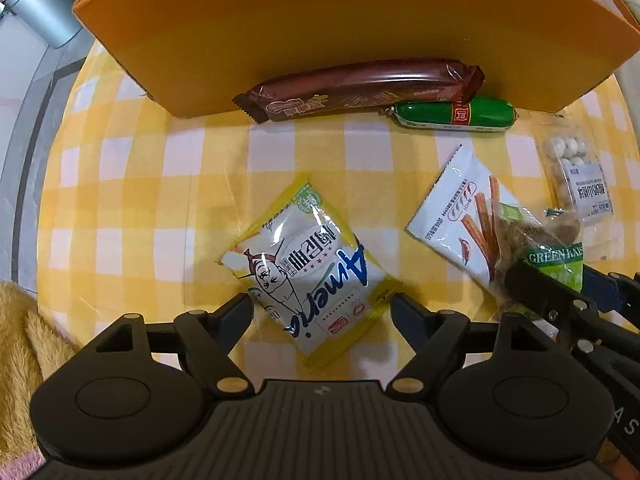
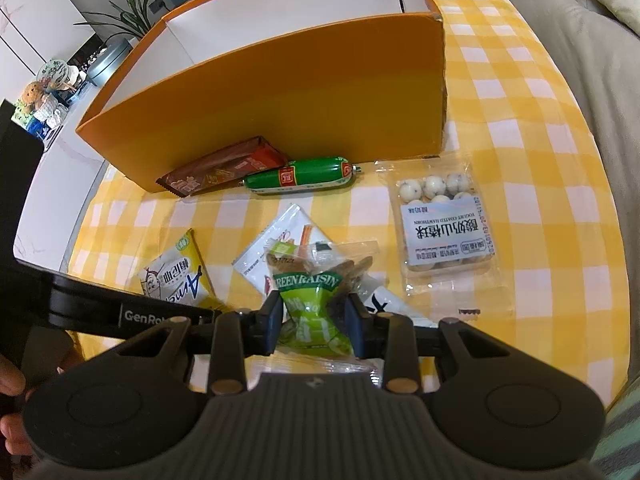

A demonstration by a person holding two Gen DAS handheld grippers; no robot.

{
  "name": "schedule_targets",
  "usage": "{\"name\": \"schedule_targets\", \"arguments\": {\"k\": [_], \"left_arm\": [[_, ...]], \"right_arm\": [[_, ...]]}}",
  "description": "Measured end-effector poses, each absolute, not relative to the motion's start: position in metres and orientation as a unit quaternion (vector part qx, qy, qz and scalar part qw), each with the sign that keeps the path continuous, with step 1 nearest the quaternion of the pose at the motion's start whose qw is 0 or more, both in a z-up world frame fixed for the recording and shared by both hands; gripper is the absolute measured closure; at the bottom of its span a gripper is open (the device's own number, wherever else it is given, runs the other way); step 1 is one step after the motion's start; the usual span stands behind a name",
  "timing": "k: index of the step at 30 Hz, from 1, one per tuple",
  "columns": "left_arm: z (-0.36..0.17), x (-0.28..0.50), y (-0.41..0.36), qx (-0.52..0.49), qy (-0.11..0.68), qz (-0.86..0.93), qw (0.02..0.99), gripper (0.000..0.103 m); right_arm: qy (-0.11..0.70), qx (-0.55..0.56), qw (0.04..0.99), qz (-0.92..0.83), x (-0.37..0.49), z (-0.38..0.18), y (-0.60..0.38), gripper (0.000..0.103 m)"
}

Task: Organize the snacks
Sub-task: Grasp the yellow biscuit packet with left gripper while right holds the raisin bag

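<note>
Green raisin packet point(image 2: 310, 312) between right gripper point(image 2: 314, 320) jaws.

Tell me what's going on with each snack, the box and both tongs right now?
Green raisin pack: pinched in the right tongs.
Yellow chip bag: flat on the cloth, between the open left tongs.
White stick-snack bag: flat, partly under the raisin pack.
Brown bar: against the box.
Green sausage: lying by the box.
Yogurt ball pack: sealed, flat.
Orange box: open top.
</note>
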State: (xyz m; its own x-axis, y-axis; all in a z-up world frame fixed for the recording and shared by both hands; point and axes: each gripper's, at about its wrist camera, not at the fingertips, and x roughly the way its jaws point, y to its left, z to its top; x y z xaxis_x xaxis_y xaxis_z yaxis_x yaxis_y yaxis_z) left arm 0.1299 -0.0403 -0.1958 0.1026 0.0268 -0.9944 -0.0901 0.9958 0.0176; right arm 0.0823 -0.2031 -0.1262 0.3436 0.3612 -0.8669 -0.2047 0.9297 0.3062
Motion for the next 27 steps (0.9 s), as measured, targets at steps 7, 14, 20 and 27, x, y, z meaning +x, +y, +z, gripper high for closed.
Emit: {"name": "schedule_targets", "arguments": {"k": [7, 14, 20, 27], "left_arm": [[-0.170, 0.105, -0.037, -0.022, 0.657, 0.022, 0.753, 0.043], [-0.162, 0.100, -0.036, -0.024, 0.645, 0.000, 0.764, 0.062], [-0.151, 0.096, -0.032, -0.044, 0.630, -0.009, 0.775, 0.064], [-0.128, 0.090, -0.025, -0.064, 0.601, -0.037, 0.795, 0.067]], "right_arm": [[0.546, 0.069, 0.817, 0.173, 0.082, -0.126, -0.203, 0.072], [0.542, 0.055, 0.820, 0.174, 0.080, -0.124, -0.199, 0.073], [0.535, 0.040, 0.828, 0.163, 0.075, -0.118, -0.198, 0.073], [0.521, 0.033, 0.838, 0.157, 0.071, -0.104, -0.199, 0.073]]}}
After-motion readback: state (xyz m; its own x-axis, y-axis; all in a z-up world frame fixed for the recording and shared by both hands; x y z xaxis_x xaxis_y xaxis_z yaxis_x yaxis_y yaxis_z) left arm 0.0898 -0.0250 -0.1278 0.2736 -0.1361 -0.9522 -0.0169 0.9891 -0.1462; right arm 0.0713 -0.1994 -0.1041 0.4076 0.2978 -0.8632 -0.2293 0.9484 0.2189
